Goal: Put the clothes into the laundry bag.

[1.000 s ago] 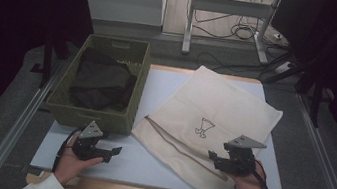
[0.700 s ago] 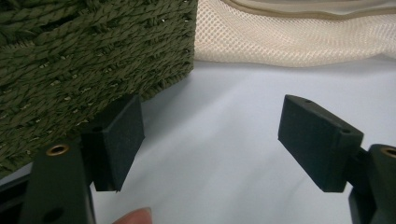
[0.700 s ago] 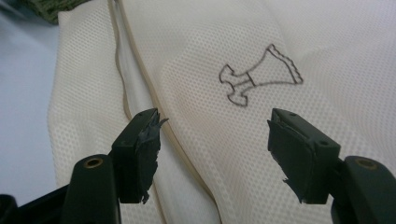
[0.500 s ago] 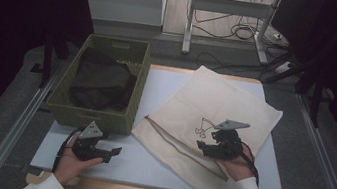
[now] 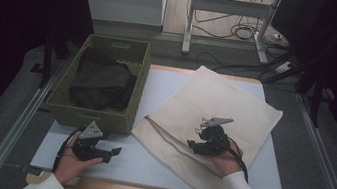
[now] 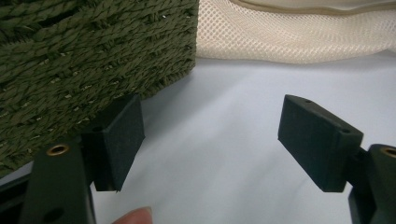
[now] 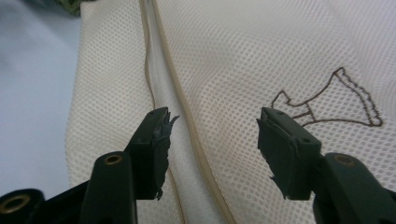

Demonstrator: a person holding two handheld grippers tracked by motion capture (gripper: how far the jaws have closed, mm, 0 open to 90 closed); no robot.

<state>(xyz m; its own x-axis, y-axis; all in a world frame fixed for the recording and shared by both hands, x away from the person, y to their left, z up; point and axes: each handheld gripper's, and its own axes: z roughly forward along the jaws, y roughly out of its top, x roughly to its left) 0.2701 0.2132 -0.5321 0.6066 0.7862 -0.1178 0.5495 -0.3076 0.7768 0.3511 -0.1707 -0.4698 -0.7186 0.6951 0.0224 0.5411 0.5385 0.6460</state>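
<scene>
right hand-held gripper lining up on the mesh bag's opening edge

the right hand-held gripper is hovering over the cream mesh bag, which is lying flat across the right half of the surface, its long open edge running slantwise toward the near edge. in the right gripper view the jaws are standing spread with nothing pinched; they have just been closing in somewhat, and the tan binding of the bag's mouth is running up between them, with the little stitched outline figure off to one side. whether the pads are touching the mesh i cannot tell.

the left hand-held gripper is waiting near the near-left corner of the surface, just in front of the woven green basket, jaws spread and empty. the basket is sitting along the left edge and is holding dark clothing.

judging from this, the step in hand is taking hold of the bag's mouth so it can be opened. the next move is calling for the right jaws to sink onto the binding and pinch just the top layer, not both, so that lifting parts the opening. the left one is probably needed then for the clothing or the bag's other lip.
</scene>
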